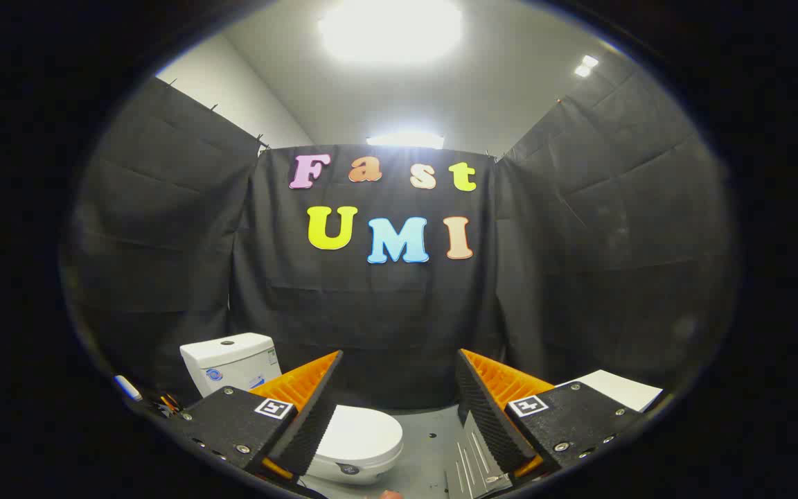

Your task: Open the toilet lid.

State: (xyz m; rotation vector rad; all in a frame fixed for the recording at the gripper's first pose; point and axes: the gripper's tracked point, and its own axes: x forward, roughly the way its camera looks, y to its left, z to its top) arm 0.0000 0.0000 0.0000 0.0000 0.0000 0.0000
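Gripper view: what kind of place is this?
Looks like a mock bathroom in a cloth-walled booth: a white toilet with lid down, its tank behind, black cloth walls around. The claw is open, short of the lid.

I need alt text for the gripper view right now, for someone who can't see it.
The gripper hangs with its jaws open and empty above a small white toilet whose white oval lid is shut. The toilet's white rectangular tank stands beyond the left finger, against the black cloth wall.
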